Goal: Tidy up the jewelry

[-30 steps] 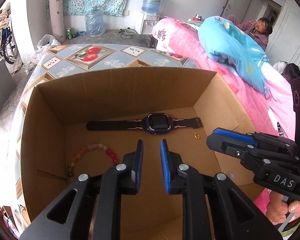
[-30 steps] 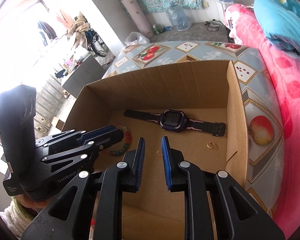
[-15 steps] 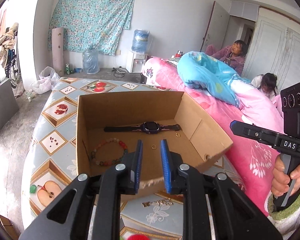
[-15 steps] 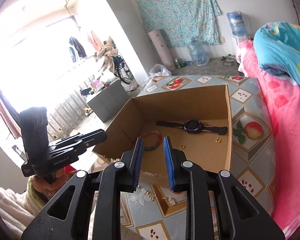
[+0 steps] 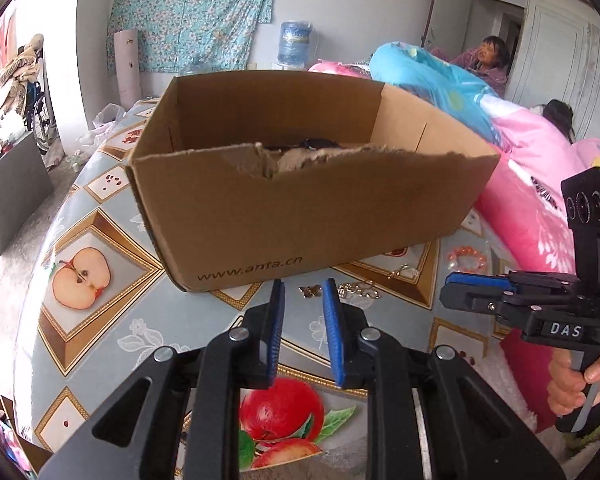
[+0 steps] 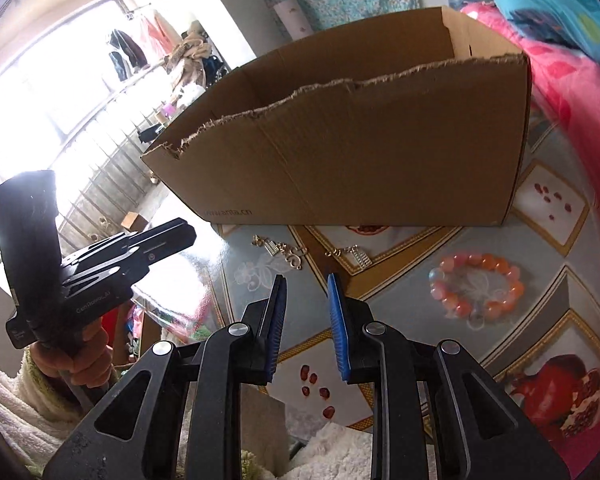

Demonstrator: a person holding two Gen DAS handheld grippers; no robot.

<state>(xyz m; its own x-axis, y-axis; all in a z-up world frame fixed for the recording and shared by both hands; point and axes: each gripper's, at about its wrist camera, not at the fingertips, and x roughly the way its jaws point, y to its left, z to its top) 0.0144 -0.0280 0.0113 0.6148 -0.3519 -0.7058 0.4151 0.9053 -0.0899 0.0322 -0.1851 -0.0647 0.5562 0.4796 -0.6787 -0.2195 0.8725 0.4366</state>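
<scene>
A cardboard box (image 5: 300,216) (image 6: 360,152) stands on the fruit-patterned tablecloth, its torn front wall facing me. Over the rim only a dark sliver of the watch (image 5: 320,143) shows. On the cloth in front of the box lie small gold trinkets (image 5: 356,289) (image 6: 288,254) and a pink-orange bead bracelet (image 5: 470,249) (image 6: 476,258). My left gripper (image 5: 303,286) (image 6: 188,234) hovers low over the cloth, open, with nothing between its blue pads. My right gripper (image 6: 306,280) (image 5: 450,286) is open too, just short of the trinkets, the bracelet to its right.
A bed with a pink quilt (image 5: 540,184) and a blue pillow runs along the table's right side, with two people at its far end. A grey cabinet (image 5: 8,196) and a clothes rack stand left of the table. A hand (image 5: 572,380) grips the right tool's handle.
Both grippers have drawn back out of the box and sunk toward the table. The box's inside has dropped from view. The trinkets and the pink bracelet on the cloth have come into view.
</scene>
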